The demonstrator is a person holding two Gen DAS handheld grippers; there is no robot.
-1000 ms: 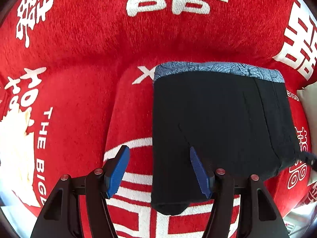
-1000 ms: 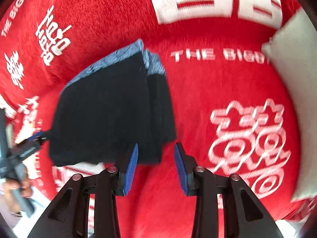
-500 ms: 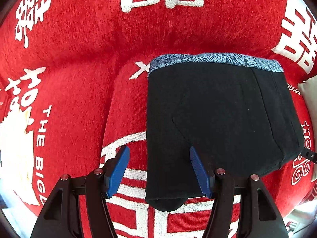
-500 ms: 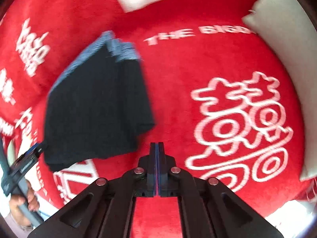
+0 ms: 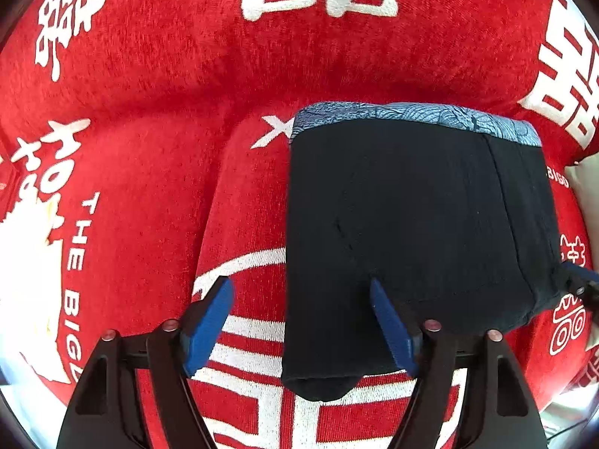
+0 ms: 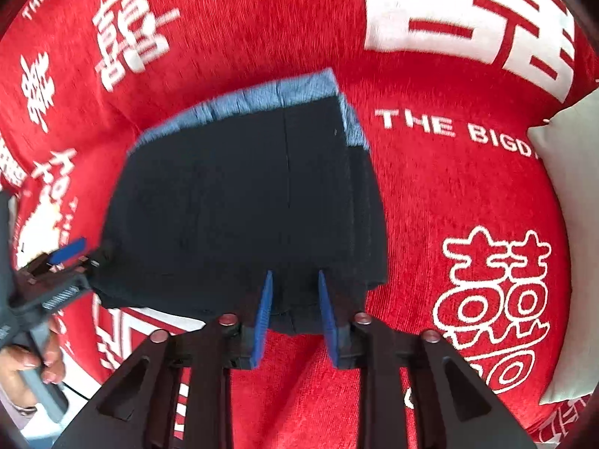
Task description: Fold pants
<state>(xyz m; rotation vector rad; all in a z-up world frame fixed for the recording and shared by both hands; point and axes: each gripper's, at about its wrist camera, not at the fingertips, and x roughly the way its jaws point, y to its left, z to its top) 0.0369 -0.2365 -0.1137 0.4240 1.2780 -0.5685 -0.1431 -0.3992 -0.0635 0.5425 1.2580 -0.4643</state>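
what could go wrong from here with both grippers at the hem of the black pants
Right gripper is open astride the near hem of the folded black pants; closing may catch only the top layer and peel the fold apart. Left gripper straddles the left edge over the red blanket, so it might pinch blanket too.

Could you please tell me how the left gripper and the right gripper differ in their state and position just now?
The left gripper is wide open; the right gripper is open more narrowly. The left straddles the near-left edge of the pants; the right frames their near-right hem. Both have blue fingers, and neither is gripping the cloth.
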